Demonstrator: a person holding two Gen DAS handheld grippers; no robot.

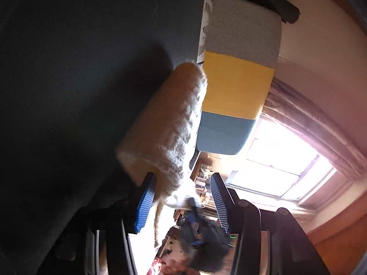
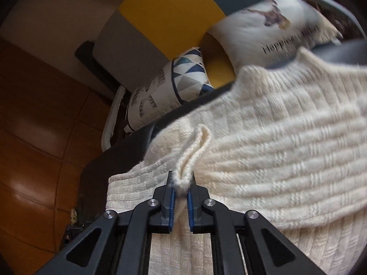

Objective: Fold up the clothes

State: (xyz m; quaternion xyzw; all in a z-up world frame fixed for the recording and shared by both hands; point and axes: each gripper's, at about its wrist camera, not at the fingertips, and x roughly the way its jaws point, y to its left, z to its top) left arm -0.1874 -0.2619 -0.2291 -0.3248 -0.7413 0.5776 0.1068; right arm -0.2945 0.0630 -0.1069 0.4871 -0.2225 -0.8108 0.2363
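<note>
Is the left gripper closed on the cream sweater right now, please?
No, the left gripper stands open, its fingers apart beside the cream sweater.

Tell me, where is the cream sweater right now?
In the right wrist view the cream sweater is draped over a dark surface below the cushions, a fold pinched in the right gripper.

A headboard (image 1: 238, 68) banded grey, yellow and blue stands at the head of the dark bed (image 1: 91, 68). Printed pillows (image 2: 165, 89) lean against it. A bright window (image 1: 282, 160) with curtains (image 1: 309, 112) lies beyond the headboard.
</note>
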